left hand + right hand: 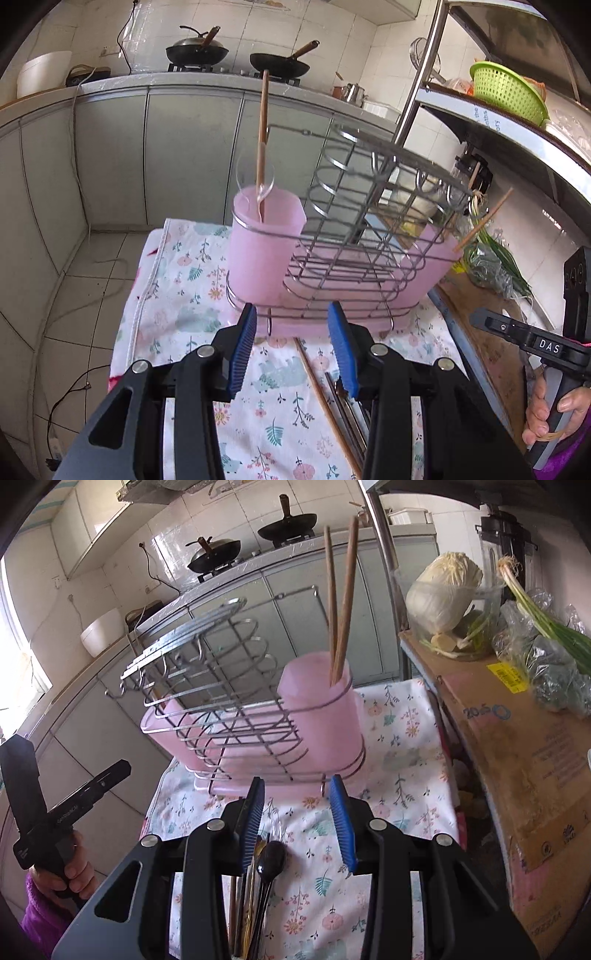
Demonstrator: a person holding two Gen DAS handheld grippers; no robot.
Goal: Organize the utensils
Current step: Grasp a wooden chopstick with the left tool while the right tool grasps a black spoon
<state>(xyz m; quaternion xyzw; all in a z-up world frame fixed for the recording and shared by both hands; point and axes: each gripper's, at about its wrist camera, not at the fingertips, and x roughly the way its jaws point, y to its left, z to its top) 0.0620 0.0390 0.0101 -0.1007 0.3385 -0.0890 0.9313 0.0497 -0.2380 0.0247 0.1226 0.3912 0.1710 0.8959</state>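
Observation:
A wire rack point(354, 221) with pink plastic cups stands on a floral cloth point(192, 280); it also shows in the right wrist view point(236, 716). Its left pink cup point(262, 251) holds a clear spoon with a wooden handle point(263, 144). Its right pink cup point(321, 723) holds two wooden chopsticks point(341, 602). Loose utensils point(258, 878) lie on the cloth, among them a black spoon point(271, 858). They also show in the left wrist view point(343, 406). My left gripper point(291, 343) is open and empty, near the rack's base. My right gripper point(297, 819) is open and empty above the loose utensils.
A cardboard-covered shelf point(517, 760) on the right holds a cabbage in a clear tub point(443, 598) and green onions point(546, 627). A steel rack post point(417, 85) rises behind. A green colander point(506, 88) sits on an upper shelf. Woks point(195, 48) stand on the far counter.

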